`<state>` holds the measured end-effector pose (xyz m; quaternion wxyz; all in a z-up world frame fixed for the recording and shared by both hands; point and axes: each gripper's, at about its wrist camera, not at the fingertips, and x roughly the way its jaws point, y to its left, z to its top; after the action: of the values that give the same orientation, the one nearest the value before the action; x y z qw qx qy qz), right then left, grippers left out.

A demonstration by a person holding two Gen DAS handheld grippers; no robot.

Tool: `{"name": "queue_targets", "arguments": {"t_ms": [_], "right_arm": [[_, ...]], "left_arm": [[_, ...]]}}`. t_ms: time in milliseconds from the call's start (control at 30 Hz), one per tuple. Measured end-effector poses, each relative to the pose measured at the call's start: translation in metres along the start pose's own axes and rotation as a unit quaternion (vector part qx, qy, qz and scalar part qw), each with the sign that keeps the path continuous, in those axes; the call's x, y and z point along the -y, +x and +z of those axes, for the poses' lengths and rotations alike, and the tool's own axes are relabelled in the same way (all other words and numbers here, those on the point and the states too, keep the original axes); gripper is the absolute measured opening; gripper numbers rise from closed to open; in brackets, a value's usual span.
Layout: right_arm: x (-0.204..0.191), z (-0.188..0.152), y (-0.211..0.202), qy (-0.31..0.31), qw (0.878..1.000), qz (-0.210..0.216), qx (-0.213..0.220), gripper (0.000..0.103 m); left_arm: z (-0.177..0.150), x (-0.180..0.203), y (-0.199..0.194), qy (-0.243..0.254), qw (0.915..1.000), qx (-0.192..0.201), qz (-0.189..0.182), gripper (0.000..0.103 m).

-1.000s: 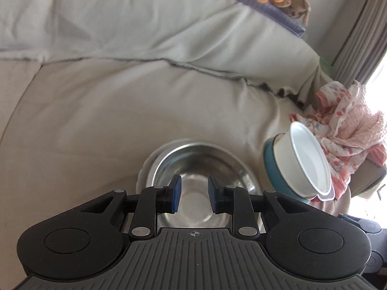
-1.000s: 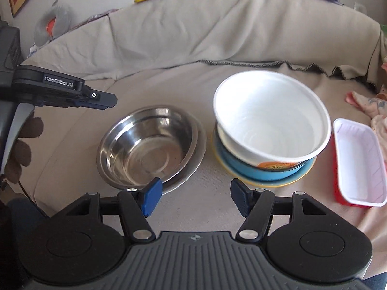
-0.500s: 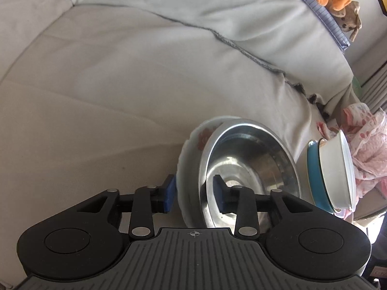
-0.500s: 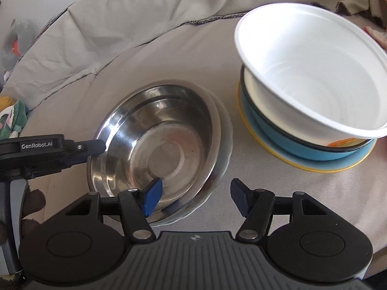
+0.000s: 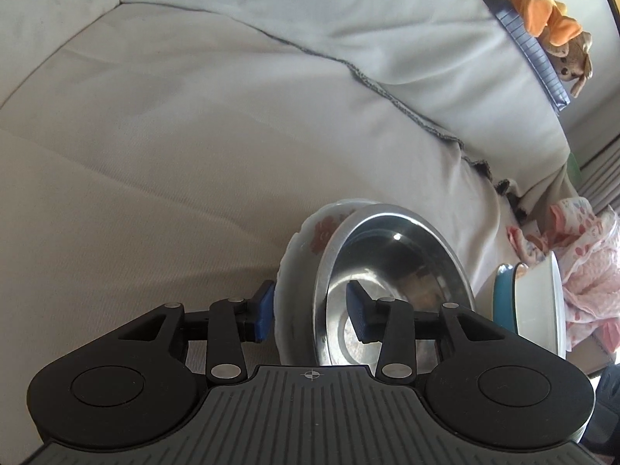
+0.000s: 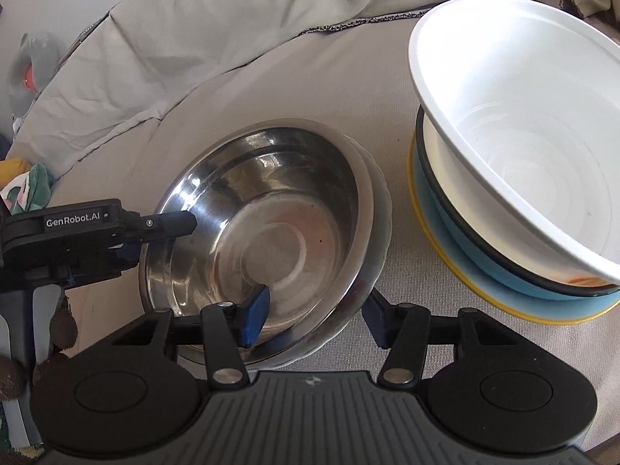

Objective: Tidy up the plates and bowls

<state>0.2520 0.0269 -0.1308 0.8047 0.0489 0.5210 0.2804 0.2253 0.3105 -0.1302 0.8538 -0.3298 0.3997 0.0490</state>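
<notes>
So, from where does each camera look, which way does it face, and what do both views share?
Left wrist: sits on the left gripper, looks down along its fingers, which straddle the rims of the steel bowl and floral plate; only its fingers show.
Right wrist: sits on the right gripper, looks down at the same steel bowl and the white bowl stack; the left gripper and a hand show.
Shared: steel bowl, stack, grey cover.

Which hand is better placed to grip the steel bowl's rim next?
Right, narrowly. The right gripper and left gripper both straddle the steel bowl and plate rims, but the right's jaws have just been closing around them; the left's have just been opening.
</notes>
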Motion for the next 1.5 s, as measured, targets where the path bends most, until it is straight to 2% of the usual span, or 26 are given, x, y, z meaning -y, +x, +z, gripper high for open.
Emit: {"name": "queue_targets", "arguments": {"t_ms": [167, 333, 400, 467, 533, 567, 633, 700, 767, 867, 933, 1033, 1133, 1267, 1367, 1433, 1500], "right_arm": [[-0.004, -0.009, -0.003, -0.007, 1.0, 0.006, 0.007, 0.054], [0.009, -0.008, -0.011, -0.007, 0.999, 0.032, 0.006, 0.054], [0.011, -0.01, -0.028, -0.027, 0.999, 0.036, 0.022, 0.054], [0.013, -0.014, -0.047, -0.061, 0.996, 0.043, 0.038, 0.054], [0.015, -0.021, -0.071, -0.1, 0.992, 0.053, 0.055, 0.054], [0.016, -0.025, -0.082, -0.117, 0.989, 0.058, 0.063, 0.054], [0.021, -0.033, -0.107, -0.142, 0.984, 0.061, 0.084, 0.054], [0.028, -0.04, -0.131, -0.149, 0.981, 0.051, 0.113, 0.055], [0.037, -0.044, -0.149, -0.138, 0.98, 0.023, 0.143, 0.055], [0.056, -0.05, -0.172, -0.103, 0.977, -0.021, 0.186, 0.055], [0.067, -0.058, -0.185, -0.095, 0.973, -0.032, 0.208, 0.055], [0.084, -0.062, -0.199, -0.08, 0.967, -0.042, 0.237, 0.064], [0.09, -0.06, -0.2, -0.067, 0.961, -0.066, 0.259, 0.067], [0.095, -0.056, -0.197, -0.08, 0.96, -0.092, 0.253, 0.067], [0.104, -0.041, -0.194, -0.079, 0.96, -0.097, 0.25, 0.067], [0.113, -0.025, -0.187, -0.076, 0.965, -0.09, 0.236, 0.067], [0.126, -0.005, -0.174, -0.053, 0.975, -0.078, 0.203, 0.067]], "left_arm": [[-0.001, 0.001, 0.002, 0.004, 1.0, 0.007, 0.004, 0.043], [-0.004, -0.004, -0.008, -0.011, 0.9997, 0.022, -0.006, 0.042], [-0.008, 0.005, -0.029, 0.002, 0.9981, 0.06, 0.016, 0.042], [-0.017, 0.023, -0.061, 0.03, 0.9917, 0.121, 0.03, 0.042], [-0.023, 0.047, -0.084, 0.056, 0.9867, 0.153, -0.001, 0.042], [-0.024, 0.059, -0.088, 0.069, 0.9861, 0.15, -0.024, 0.042], [-0.024, 0.091, -0.085, 0.093, 0.9877, 0.111, -0.06, 0.042], [-0.024, 0.124, -0.074, 0.11, 0.9882, 0.079, -0.071, 0.042], [-0.029, 0.158, -0.059, 0.123, 0.9881, 0.056, -0.073, 0.042], [-0.037, 0.19, -0.044, 0.101, 0.9902, 0.023, -0.093, 0.042], [-0.044, 0.205, -0.042, 0.101, 0.9918, 0.023, -0.075, 0.042], [-0.053, 0.217, -0.047, 0.118, 0.9912, 0.045, -0.04, 0.042], [-0.059, 0.224, -0.048, 0.126, 0.9905, 0.041, -0.035, 0.042], [-0.059, 0.233, -0.039, 0.153, 0.9875, 0.031, -0.022, 0.042], [-0.052, 0.236, -0.017, 0.173, 0.9848, 0.017, 0.007, 0.042], [-0.044, 0.234, -0.003, 0.176, 0.9839, 0.016, 0.028, 0.042], [-0.038, 0.23, 0.008, 0.179, 0.9831, 0.013, 0.036, 0.042]]}}
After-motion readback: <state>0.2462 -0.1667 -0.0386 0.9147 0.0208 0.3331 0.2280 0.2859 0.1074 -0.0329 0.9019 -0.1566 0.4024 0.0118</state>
